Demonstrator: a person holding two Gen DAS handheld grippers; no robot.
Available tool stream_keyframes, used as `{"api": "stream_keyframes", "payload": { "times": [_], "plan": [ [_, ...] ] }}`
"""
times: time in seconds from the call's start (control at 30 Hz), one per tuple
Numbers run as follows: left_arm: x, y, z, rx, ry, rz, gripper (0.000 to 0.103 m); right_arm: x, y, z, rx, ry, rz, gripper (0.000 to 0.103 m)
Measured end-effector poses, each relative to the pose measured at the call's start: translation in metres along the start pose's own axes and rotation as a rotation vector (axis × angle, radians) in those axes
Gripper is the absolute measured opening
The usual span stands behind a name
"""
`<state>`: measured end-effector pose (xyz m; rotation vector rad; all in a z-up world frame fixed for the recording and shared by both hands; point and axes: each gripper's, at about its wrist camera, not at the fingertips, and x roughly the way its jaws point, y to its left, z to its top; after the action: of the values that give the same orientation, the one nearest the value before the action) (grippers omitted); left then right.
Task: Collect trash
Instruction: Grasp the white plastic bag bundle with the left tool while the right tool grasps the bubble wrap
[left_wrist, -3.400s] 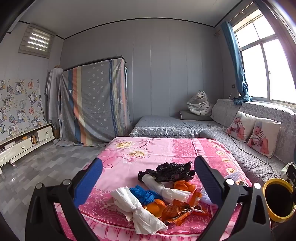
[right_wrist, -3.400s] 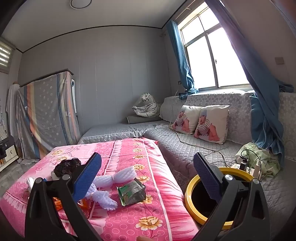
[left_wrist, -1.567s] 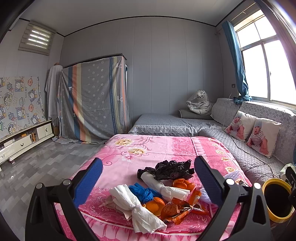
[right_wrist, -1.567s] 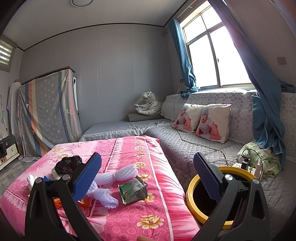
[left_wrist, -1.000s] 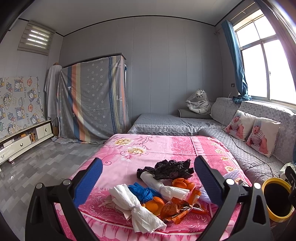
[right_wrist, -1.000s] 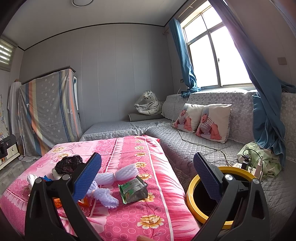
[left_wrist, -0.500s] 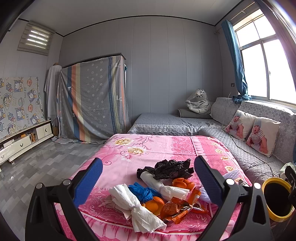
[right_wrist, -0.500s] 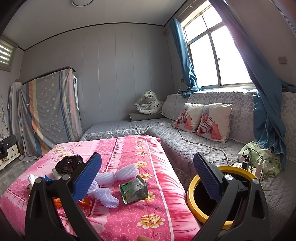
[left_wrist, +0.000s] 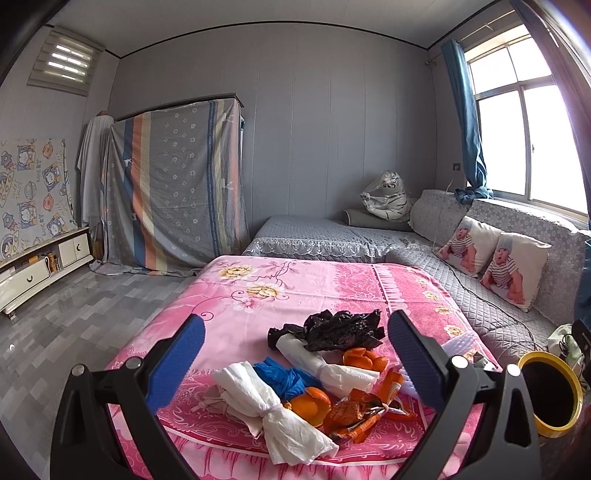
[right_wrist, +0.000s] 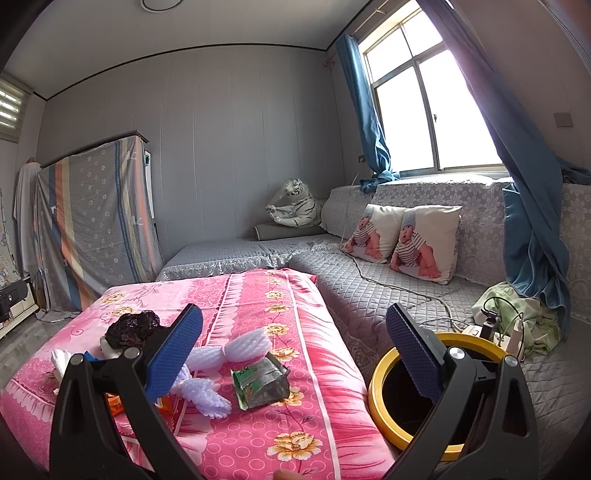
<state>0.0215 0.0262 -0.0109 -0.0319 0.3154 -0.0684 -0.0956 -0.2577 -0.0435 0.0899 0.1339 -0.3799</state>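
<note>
Crumpled tissues, orange peels and a black plastic bag (left_wrist: 332, 330) lie heaped at lower centre; both grippers' jaws spread, empty.

Left gripper (left_wrist: 295, 354): black plastic frame, two angled arms, blue textured pads on fingers (left_wrist: 177, 363), silver round screws at joints. Right gripper (right_wrist: 293, 350): same build, black frame, blue dimpled pads, silver screws.
</note>
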Motion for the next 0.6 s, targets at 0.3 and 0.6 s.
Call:
{"api": "stream_keyframes", "payload": {
  "times": [0.3, 0.6],
  "plan": [
    [0.032, 0.047, -0.021, 0.002, 0.104, -0.065, 0.096, 0.03, -0.006, 0.008, -0.03, 0.057, 0.026, 0.095],
    [0.06, 0.07, -0.063, 0.06, 0.267, -0.139, 0.096, 0.074, -0.003, -0.002, -0.032, 0.207, 0.095, 0.095]
  ]
}}
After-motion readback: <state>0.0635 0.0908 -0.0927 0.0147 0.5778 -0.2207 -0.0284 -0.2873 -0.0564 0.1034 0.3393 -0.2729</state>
